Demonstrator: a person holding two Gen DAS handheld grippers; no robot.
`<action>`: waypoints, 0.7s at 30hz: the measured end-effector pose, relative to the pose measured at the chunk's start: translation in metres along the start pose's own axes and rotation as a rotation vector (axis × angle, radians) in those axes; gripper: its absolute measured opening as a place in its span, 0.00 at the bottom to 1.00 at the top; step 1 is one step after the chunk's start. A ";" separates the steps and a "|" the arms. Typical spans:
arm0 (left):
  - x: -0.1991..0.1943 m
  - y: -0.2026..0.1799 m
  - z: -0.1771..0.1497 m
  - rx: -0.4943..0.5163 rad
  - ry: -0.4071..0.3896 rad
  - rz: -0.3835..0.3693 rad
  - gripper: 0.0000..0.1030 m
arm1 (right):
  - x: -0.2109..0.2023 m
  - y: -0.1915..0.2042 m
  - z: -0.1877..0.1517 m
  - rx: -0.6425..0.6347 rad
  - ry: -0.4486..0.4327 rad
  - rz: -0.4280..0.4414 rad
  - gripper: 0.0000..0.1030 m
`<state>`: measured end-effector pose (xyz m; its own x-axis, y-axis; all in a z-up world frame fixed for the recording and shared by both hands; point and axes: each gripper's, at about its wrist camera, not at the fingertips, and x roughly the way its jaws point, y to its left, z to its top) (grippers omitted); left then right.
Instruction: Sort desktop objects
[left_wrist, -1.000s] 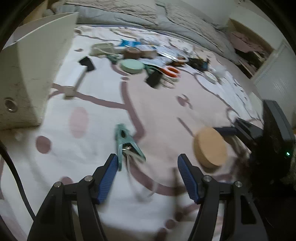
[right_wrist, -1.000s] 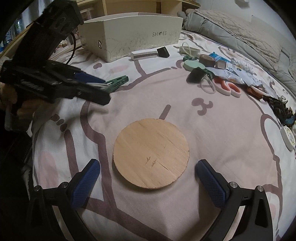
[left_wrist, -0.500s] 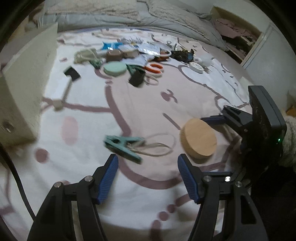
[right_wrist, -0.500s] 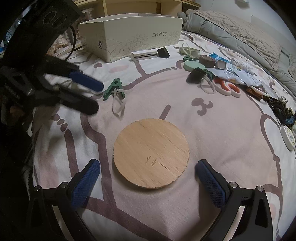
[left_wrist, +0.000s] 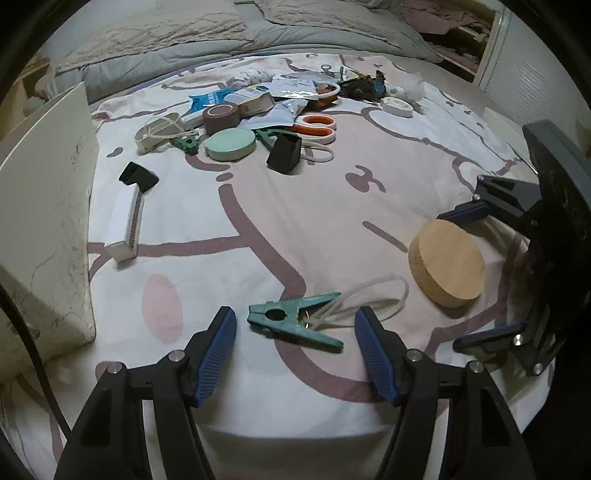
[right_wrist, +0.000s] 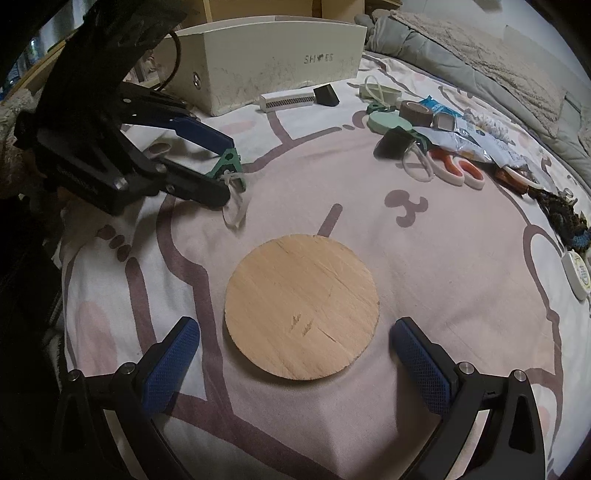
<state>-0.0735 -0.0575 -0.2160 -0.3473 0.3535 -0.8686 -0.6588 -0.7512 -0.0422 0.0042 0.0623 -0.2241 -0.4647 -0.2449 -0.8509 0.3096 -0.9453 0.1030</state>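
A green clothespin-style clip (left_wrist: 291, 325) with a white elastic loop (left_wrist: 373, 299) lies on the patterned sheet. My left gripper (left_wrist: 295, 317) straddles it with the jaws opening; the blue pads stand clear of the clip on both sides. The right wrist view shows the same left gripper (right_wrist: 225, 170) low over the clip (right_wrist: 227, 166). A round wooden disc (right_wrist: 301, 310) lies flat between the spread fingers of my right gripper (right_wrist: 295, 325), which is open and not touching it. From the left wrist view, the disc (left_wrist: 448, 264) sits to the right with the right gripper (left_wrist: 450, 280) around it.
A white shoe box (right_wrist: 280, 62) stands at the far left. Beyond it lie a white comb box (left_wrist: 125, 229), a black cap (left_wrist: 284, 153), a green round tin (left_wrist: 231, 144), brown tape (left_wrist: 221, 116) and orange scissors (left_wrist: 314, 127). A grey duvet (left_wrist: 166, 40) borders the far side.
My left gripper has rolled and shifted so the green clip now lies crosswise between its fingers instead of ahead of the left one. The right gripper and the disc have not moved.
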 end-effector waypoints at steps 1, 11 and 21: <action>0.000 0.000 0.000 0.000 0.000 -0.001 0.68 | 0.000 0.000 0.002 0.002 0.013 0.001 1.00; 0.001 -0.002 0.001 0.012 -0.004 0.001 0.69 | -0.009 -0.030 0.006 0.100 -0.009 -0.036 1.00; 0.001 -0.006 0.002 0.046 -0.018 0.007 0.69 | -0.006 -0.059 0.004 0.156 0.001 -0.118 1.00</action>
<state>-0.0712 -0.0518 -0.2157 -0.3636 0.3582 -0.8599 -0.6859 -0.7275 -0.0130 -0.0145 0.1187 -0.2236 -0.4889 -0.1303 -0.8626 0.1205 -0.9894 0.0811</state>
